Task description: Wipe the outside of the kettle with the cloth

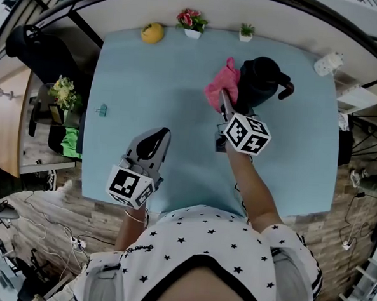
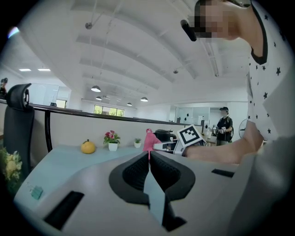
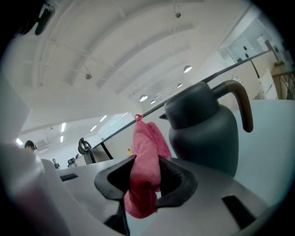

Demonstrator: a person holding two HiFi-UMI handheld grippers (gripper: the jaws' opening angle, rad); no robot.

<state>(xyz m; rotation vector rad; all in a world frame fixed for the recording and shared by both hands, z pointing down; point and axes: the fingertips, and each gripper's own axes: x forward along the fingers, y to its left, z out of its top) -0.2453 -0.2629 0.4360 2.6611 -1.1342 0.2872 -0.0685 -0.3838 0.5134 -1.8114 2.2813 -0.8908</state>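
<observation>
Your right gripper [image 3: 145,177] is clamped on the cloth [image 3: 146,147], just left of the kettle [image 3: 205,133], so I'd swing right. Your left gripper [image 2: 149,168] is pressed together and empty, farther from the kettle.

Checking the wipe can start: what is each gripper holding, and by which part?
The right gripper pinches the pink cloth across its bunched middle. The left gripper is shut on nothing.

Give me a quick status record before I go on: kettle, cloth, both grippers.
kettle: dark, upright on the table
cloth: pink, bunched, sticking up right beside the kettle; contact unclear
right gripper: shut on cloth
left gripper: shut, empty, well apart from the kettle
</observation>
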